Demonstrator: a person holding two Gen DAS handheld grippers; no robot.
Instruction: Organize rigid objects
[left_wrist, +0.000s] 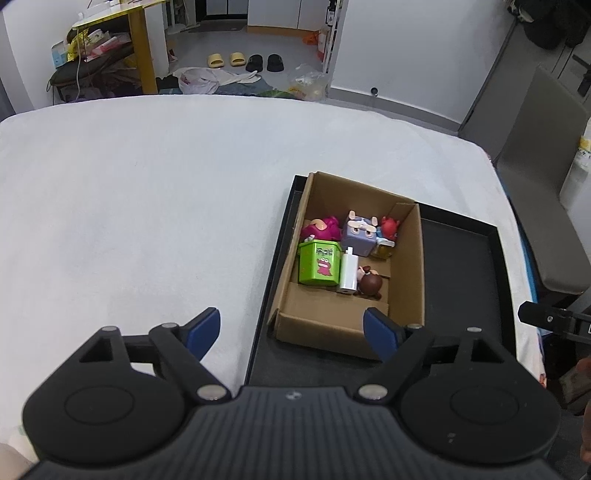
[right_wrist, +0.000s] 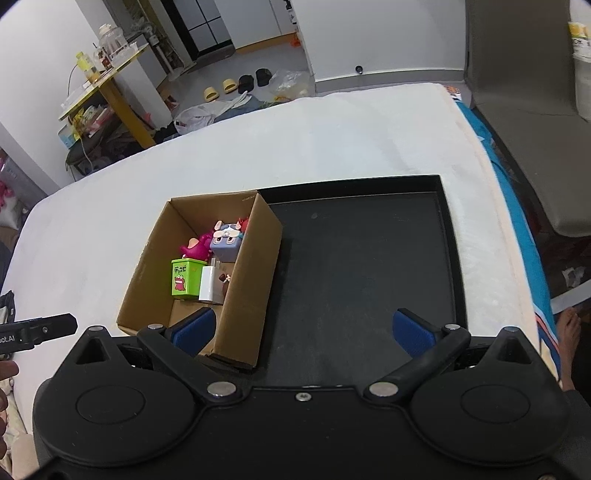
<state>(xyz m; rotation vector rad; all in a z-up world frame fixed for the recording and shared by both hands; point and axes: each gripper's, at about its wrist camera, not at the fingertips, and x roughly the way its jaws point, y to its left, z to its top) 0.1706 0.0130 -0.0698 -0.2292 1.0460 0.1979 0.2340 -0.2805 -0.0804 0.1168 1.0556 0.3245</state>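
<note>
Sitting in the black tray's (right_wrist: 362, 258) left half, the cardboard box (right_wrist: 255, 280) holds the toys (left_wrist: 354, 236); the tray's right half lies bare. Both hand-held grippers, left (left_wrist: 291, 328) and right (right_wrist: 303, 328), gape empty near it.

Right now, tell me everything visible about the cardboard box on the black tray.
The cardboard box is plain brown corrugated card, rectangular and open-topped, with inner flaps showing on its floor. It sits upright on the left part of the black tray, which lies on a white-covered surface. Inside, grouped toward the far end, are a green tin, a white charger, a purple cube figure, a pink toy, a red toy and a brown figure. Neither gripper touches it.
</note>
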